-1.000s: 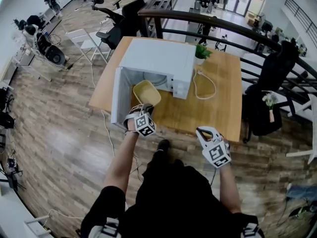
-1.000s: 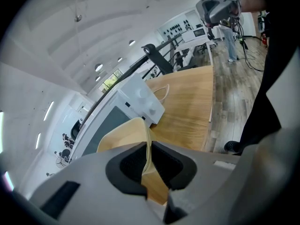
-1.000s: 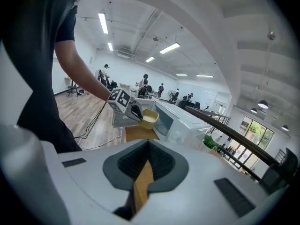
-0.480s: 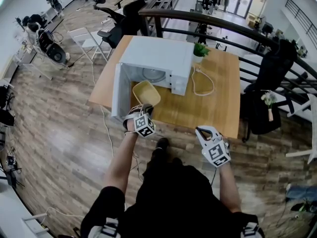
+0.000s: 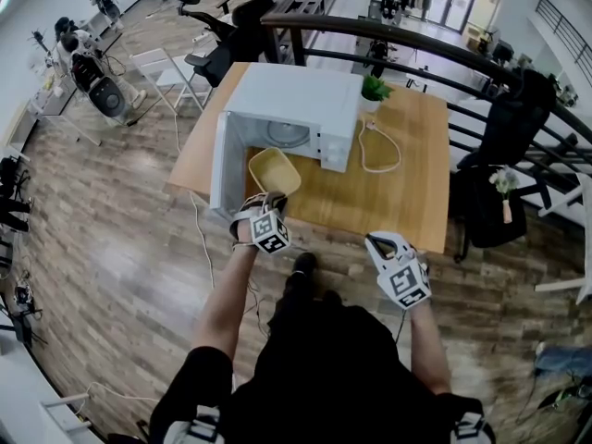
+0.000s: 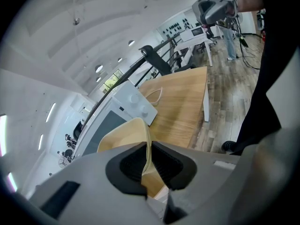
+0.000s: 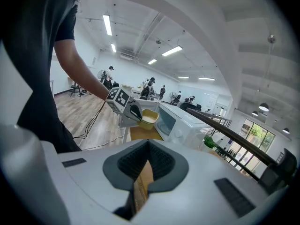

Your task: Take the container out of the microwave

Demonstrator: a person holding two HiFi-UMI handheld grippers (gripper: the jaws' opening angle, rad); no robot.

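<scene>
Container: a pale yellow container (image 5: 274,172) is just in front of the microwave (image 5: 294,109), outside its open mouth and above the worktop (image 5: 407,192). Its open side tips toward the head camera. Whether its base touches the worktop cannot be made out.
Left gripper: the left gripper (image 5: 269,203) is at the container's edge farthest from the microwave. Its jaws are clenched on the thin rim, which the left gripper view shows running up between the dark pads (image 6: 132,165).
Right gripper: the right gripper (image 5: 377,244) is well off to the right of the microwave, past the worktop's front edge. Its jaws are closed tip to tip and grasp nothing. The strip of wood seen through the slit below the tips is the worktop beyond.
Door: the microwave's door (image 5: 220,169) stands swung out on its left side. It is seen nearly edge-on from the head view.
Inside the microwave: part of a round glass plate (image 5: 289,135) shows. The rest of the cavity is hidden under the microwave's roof.
Cable: a white cable (image 5: 377,151) loops on the worktop right of the microwave. Its far end is hard to trace.
Plant: a small green plant (image 5: 375,92) is at the microwave's rear right corner, its pot partly cut off by that corner.
Hard to make out: the left gripper's own body covers the container's lower part in the left gripper view. Whether anything is inside the container cannot be told.
</scene>
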